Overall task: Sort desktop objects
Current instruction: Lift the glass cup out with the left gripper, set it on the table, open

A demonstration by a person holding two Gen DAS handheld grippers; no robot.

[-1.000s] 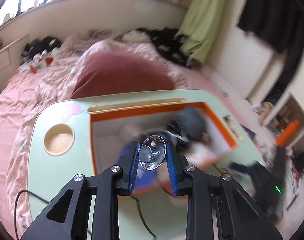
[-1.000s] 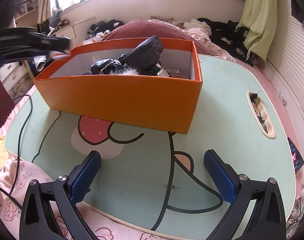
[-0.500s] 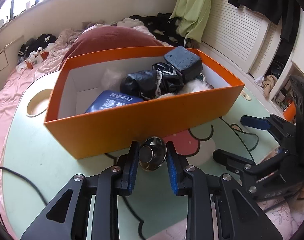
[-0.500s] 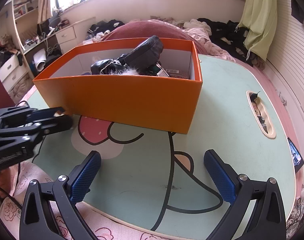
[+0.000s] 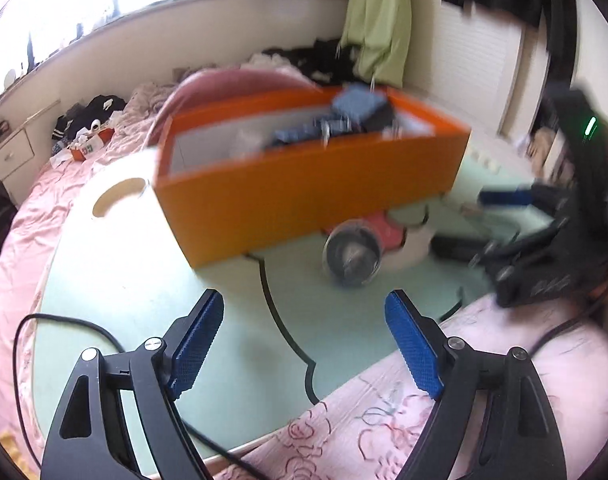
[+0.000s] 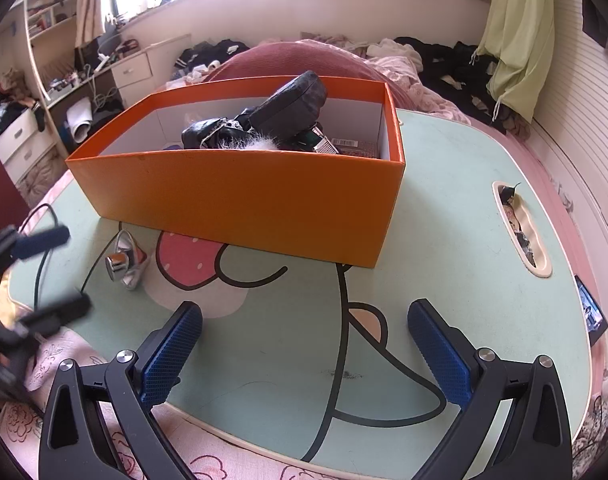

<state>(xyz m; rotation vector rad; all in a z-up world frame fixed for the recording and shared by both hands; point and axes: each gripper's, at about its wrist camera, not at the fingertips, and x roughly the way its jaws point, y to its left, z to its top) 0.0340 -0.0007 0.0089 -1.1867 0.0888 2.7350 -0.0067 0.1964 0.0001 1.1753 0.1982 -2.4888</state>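
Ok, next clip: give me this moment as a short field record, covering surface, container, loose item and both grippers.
surface: pale green lap table with cartoon print, on pink bedding
container: orange box, open top, dark bundled items inside
loose item: small shiny metal cup, lying on its side on the table by the box's near wall, touching neither gripper
left gripper: jaws have just been opening, nothing between them
right gripper: open, empty, hovering over the table's near edge
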